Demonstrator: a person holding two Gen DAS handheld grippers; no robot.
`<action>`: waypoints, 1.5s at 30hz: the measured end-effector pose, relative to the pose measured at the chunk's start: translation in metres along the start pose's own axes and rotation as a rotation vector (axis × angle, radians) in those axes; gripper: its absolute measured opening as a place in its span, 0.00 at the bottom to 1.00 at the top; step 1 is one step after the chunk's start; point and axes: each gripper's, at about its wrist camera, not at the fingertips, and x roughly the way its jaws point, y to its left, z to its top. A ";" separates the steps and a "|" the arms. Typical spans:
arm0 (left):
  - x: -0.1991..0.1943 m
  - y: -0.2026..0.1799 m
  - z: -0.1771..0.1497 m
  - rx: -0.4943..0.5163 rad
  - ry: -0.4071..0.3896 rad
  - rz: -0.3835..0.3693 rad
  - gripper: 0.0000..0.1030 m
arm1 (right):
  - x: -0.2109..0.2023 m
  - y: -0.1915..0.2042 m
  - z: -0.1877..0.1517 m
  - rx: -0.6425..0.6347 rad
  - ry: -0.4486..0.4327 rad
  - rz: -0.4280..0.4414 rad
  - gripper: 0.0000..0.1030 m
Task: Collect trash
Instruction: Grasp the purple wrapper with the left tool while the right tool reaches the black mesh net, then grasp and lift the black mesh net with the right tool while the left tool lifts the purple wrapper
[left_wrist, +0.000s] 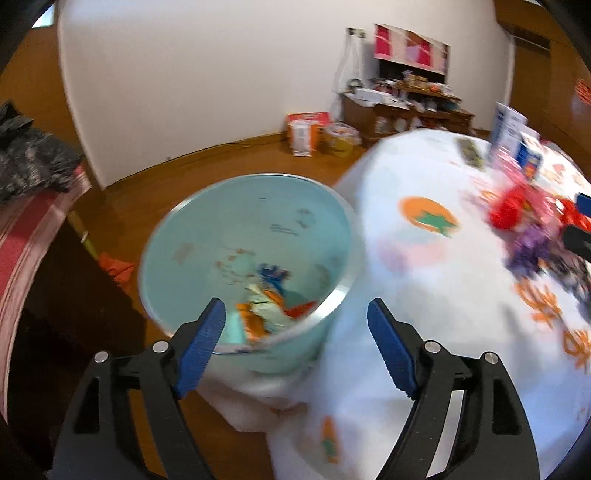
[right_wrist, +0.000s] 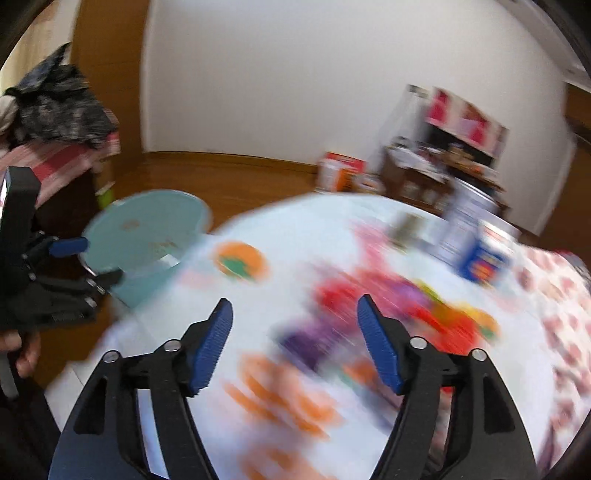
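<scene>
Here, view by view, is the step in hand as I judge it: going back to the table for more trash after a drop into the bin.

1. Left wrist view. My left gripper (left_wrist: 295, 325) stands spread, nothing between its blue pads (left_wrist: 201, 347). It hangs over the near rim of the pale blue bin (left_wrist: 192, 229), which stands on the floor just beside the table (left_wrist: 424, 295). Wrappers (left_wrist: 266, 314) already lie at the bin's bottom. The remaining trash pile (left_wrist: 524, 229), red and purple, lies well apart to the right on the patterned cloth.

2. Right wrist view. My right gripper (right_wrist: 295, 339) is likewise spread and empty, pointing down at the blurred trash pile (right_wrist: 388, 314) on the table (right_wrist: 295, 229). The left gripper (right_wrist: 85, 262) shows at the left edge, beside the bin (right_wrist: 147, 225).

3. To do it well, I judge:
   - slow the right hand, since blur hides each wrapper's edges;
   - pick one piece at the pile's near edge;
   - keep clear of the upright cartons (right_wrist: 480, 254) behind;
   - close fully before lifting.
</scene>
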 end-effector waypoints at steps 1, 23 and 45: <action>0.000 -0.007 -0.001 0.016 0.000 -0.011 0.76 | -0.007 -0.010 -0.010 0.010 0.009 -0.034 0.72; -0.008 -0.160 0.043 0.213 -0.060 -0.191 0.82 | -0.060 -0.147 -0.135 0.224 0.183 -0.257 0.76; -0.020 -0.204 0.040 0.326 -0.077 -0.341 0.13 | -0.027 -0.173 -0.130 0.560 0.111 -0.068 0.62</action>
